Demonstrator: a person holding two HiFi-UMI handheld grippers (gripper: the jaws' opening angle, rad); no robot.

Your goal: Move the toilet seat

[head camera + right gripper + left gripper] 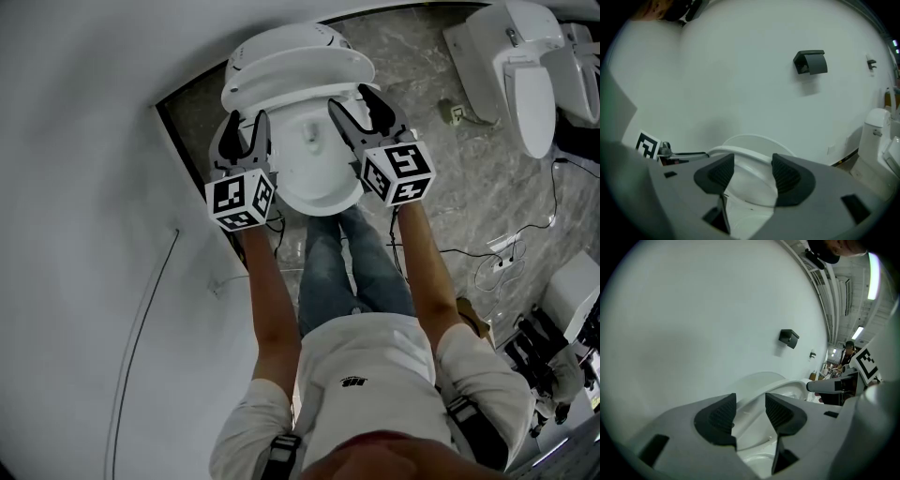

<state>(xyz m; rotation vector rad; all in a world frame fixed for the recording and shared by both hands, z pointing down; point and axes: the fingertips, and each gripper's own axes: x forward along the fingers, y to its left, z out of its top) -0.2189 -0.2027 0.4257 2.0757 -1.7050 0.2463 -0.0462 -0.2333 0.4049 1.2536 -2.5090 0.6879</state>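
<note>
Head view: raised seat [300, 73] lies just beyond the bowl [319, 176]. Left gripper [247, 124] and right gripper [354, 103], jaws spread, empty, flank the bowl, equally near the seat.

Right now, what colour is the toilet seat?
The toilet seat is plain white; the head view shows it best.

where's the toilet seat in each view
head view: toilet seat top centre.
left gripper view: toilet seat lower right of centre, past the jaws.
right gripper view: toilet seat lower centre, just above the jaws.
shared landmark: white toilet bowl under it.
</note>
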